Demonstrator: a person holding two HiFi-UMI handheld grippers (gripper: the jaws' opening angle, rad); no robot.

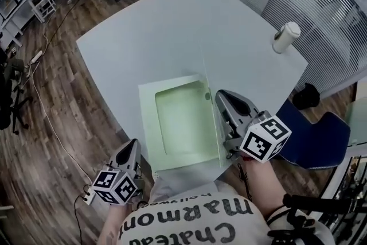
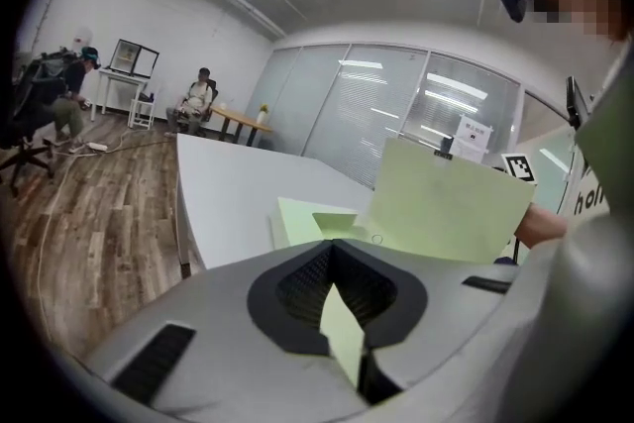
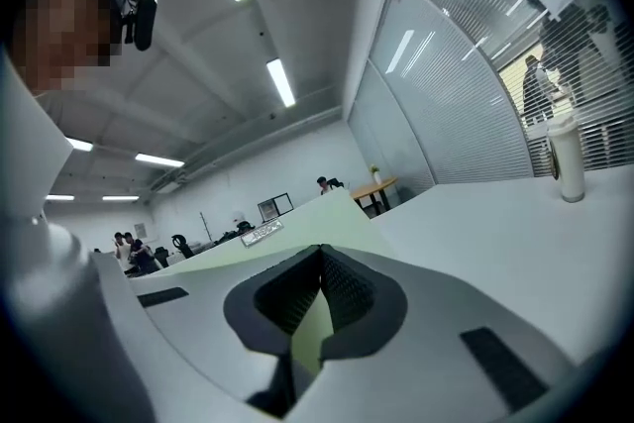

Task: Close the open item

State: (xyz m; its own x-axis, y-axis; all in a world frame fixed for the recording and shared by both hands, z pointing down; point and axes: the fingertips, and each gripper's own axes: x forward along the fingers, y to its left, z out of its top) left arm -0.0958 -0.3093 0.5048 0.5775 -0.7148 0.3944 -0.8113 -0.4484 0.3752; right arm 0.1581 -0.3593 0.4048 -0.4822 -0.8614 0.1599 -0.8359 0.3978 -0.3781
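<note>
A flat light green box [image 1: 179,123] lies open on the grey table [image 1: 172,37] near its front edge; it shows in the left gripper view as the box [image 2: 302,218]. Its lid [image 2: 446,203] stands raised on the right side. My right gripper [image 1: 225,101] is shut on the lid's edge, and a green strip shows between its jaws [image 3: 312,322]. My left gripper [image 1: 132,146] sits by the box's near left corner, off the table's edge. It is shut, with a sliver of green card between its jaws [image 2: 342,312].
A white lidded cup [image 1: 285,37] stands near the table's far right edge, also visible as the cup [image 3: 566,158]. A blue chair [image 1: 318,135] is to the right of the table. Wood floor with cables lies to the left, and people sit at desks far off.
</note>
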